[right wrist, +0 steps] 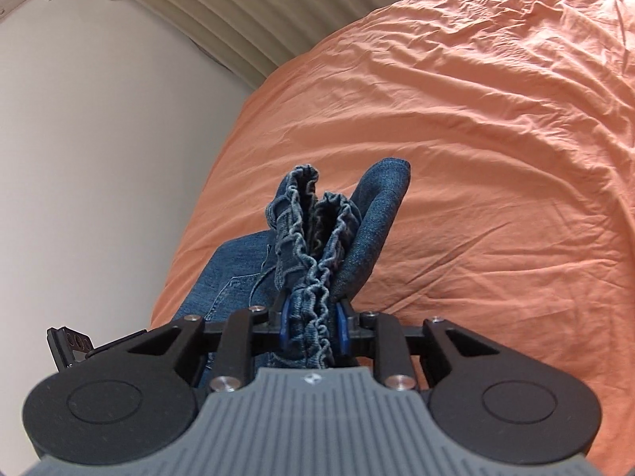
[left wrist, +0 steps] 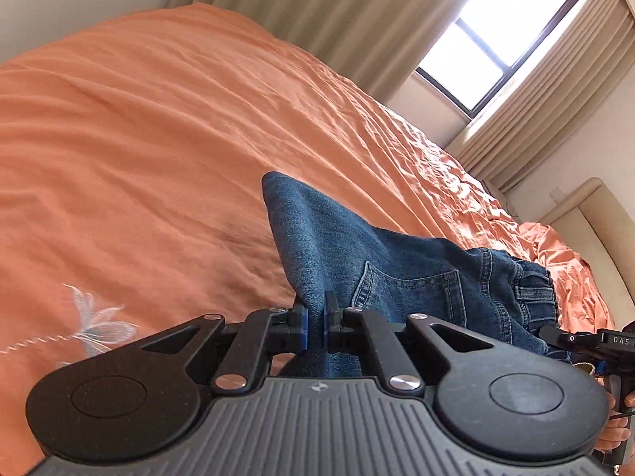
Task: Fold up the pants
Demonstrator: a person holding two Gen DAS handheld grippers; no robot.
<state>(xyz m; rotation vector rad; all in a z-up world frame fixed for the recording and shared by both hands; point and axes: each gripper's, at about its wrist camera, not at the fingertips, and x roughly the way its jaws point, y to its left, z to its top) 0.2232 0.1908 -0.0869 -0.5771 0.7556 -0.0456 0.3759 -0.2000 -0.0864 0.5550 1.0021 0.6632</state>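
Left wrist view: the left gripper (left wrist: pixel 315 313) has its two jaws clamped on a fold of one pair of blue denim pants (left wrist: pixel 397 261). The cloth under the pads drops behind the gripper body and is hidden there. The pants run from the jaws toward 3 o'clock, showing one back pocket (left wrist: pixel 412 293) and one belt loop at the gathered waistband. At 4 o'clock the right gripper (left wrist: pixel 595 341) is cut off by the frame edge, with fingers of the person's hand (left wrist: pixel 617 424) partly seen below it. The orange bedspread (left wrist: pixel 158 139) fills the view from 9 to 1 o'clock, with one pale embroidered flower (left wrist: pixel 95 317) at 8 o'clock. One window (left wrist: pixel 496 35) is at 1 o'clock, with curtains (left wrist: pixel 317 12) on both sides.

Right wrist view: the right gripper (right wrist: pixel 313 327) is closed on the bunched elastic waistband (right wrist: pixel 313 238), which stands up between the two blue pads. The rest of the pants hangs toward 8 o'clock, mostly hidden. A black part at 8 o'clock is too cut off to identify.
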